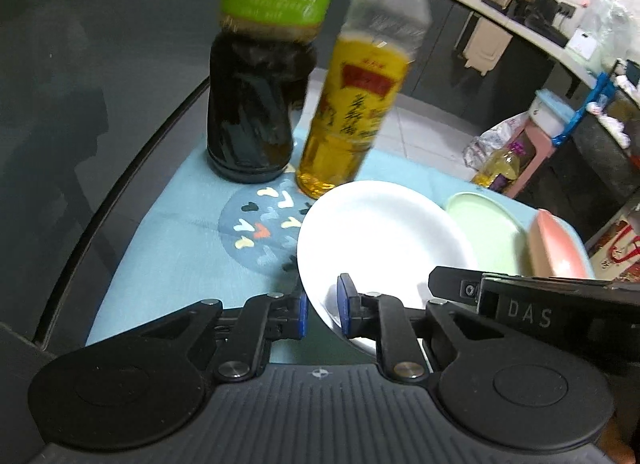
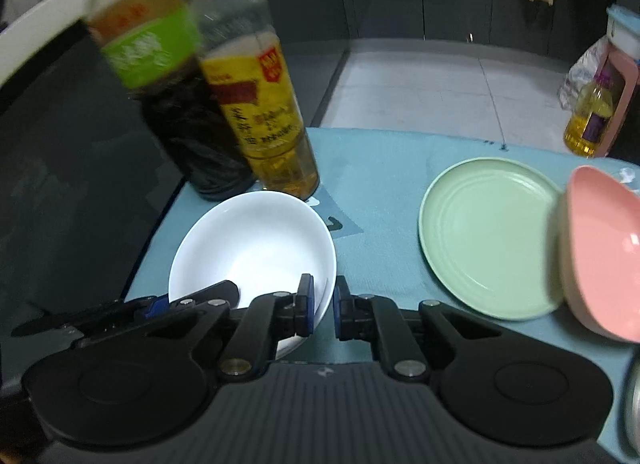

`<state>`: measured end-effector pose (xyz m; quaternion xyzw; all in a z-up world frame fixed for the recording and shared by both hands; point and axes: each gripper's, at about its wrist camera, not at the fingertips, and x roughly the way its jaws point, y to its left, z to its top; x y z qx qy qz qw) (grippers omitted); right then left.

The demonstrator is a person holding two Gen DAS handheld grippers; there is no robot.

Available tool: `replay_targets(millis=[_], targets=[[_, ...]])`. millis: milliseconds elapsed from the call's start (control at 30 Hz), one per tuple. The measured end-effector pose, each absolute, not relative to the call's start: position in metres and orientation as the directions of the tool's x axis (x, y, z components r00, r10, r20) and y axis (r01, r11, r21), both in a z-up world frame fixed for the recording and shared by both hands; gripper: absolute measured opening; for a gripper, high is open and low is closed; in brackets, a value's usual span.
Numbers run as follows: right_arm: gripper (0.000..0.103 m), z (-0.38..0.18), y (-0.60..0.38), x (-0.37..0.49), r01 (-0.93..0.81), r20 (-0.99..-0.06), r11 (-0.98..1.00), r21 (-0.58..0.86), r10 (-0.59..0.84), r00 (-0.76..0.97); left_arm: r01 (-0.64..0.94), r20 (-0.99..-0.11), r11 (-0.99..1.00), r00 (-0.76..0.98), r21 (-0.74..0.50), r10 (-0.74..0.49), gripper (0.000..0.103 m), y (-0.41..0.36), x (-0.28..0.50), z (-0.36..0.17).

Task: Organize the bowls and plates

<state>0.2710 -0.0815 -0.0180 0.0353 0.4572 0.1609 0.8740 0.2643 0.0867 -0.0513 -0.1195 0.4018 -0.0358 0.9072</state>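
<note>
Nearest, both grippers straddle the near rim of the white bowl [image 2: 256, 248] on the blue cloth [image 2: 380, 184]: the left gripper [image 1: 322, 310] and right gripper [image 2: 322, 306] each stand at a narrow gap with the rim between the pads, but whether they press on it cannot be told. A thin two-point rim hold could slip or tip the bowl. Beyond, the amber bottle [image 2: 264, 120] and dark bottle [image 2: 176, 112] just behind it could be knocked over, and the green plate [image 2: 488, 236] and pink bowl [image 2: 604, 252] to the right crowd any swing that way.
</note>
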Motion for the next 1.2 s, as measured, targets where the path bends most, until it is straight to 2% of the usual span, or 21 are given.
replay_targets(millis=[500, 933, 1200], targets=[[0.004, 0.018, -0.119, 0.141, -0.238, -0.723, 0.947, 0.217, 0.320, 0.612, 0.085, -0.631, 0.968, 0.744, -0.238, -0.220, 0.014, 0.058, 0.131, -0.001], [0.005, 0.004, -0.143, 0.061, -0.202, -0.731, 0.941, 0.273, 0.339, 0.592, 0.119, -0.658, 0.964, 0.711, -0.237, -0.249, 0.014, 0.043, 0.049, -0.012], [0.005, -0.007, -0.150, 0.031, -0.192, -0.743, 0.941, 0.278, 0.338, 0.578, 0.125, -0.684, 0.964, 0.683, -0.236, -0.256, 0.014, 0.038, 0.028, -0.025]])
